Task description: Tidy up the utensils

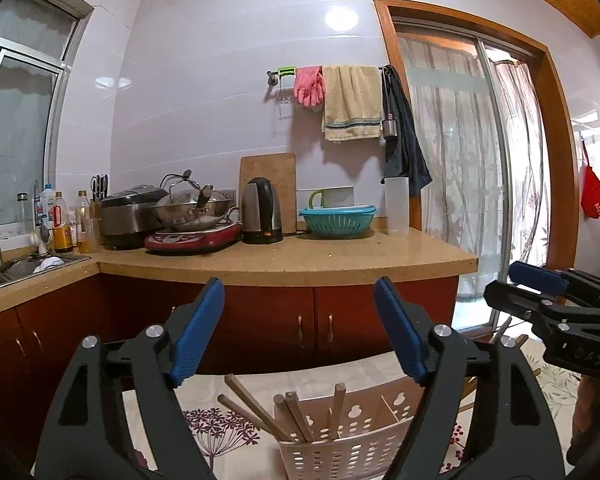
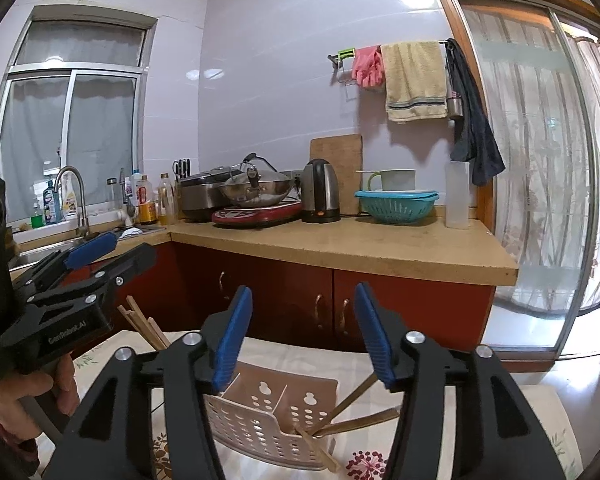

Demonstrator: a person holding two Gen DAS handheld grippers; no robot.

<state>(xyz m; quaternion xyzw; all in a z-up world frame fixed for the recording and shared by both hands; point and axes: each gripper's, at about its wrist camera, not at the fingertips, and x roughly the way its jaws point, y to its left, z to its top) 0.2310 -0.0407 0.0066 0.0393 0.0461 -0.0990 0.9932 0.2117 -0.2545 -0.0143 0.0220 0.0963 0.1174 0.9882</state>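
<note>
Nearest the left wrist camera, the left tool (image 1: pixel 299 328) stands wide open with nothing between its ribbed blue pads and black plastic arms. Just below it sits the holder (image 1: pixel 340 446) — a pale plastic basket with punched round holes and a divider — on a cloth (image 1: pixel 220 420) printed with purple flowers. Several chopsticks (image 1: pixel 288 416), plain straight wooden sticks, lean in its left compartment; the right compartment looks empty from here. The right tool (image 1: pixel 540 292) shows at the right edge, its opening hard to judge from this side.

In the right wrist view, the right tool (image 2: pixel 304 334) is also spread open and empty. The holder (image 2: pixel 268 428) lies below it, and chopsticks (image 2: pixel 356 420) poke out of one compartment at low angles, some tips resting over the rim towards the cloth (image 2: pixel 420 440). More stick ends (image 2: pixel 142 324) show behind the left tool (image 2: pixel 100 252).

By my reading, the sorting is well along — most sticks are in the holder, and I see no loose ones, though the tools hide much of the bench (image 2: pixel 380 376). The slanted ones may yet need straightening.
</note>
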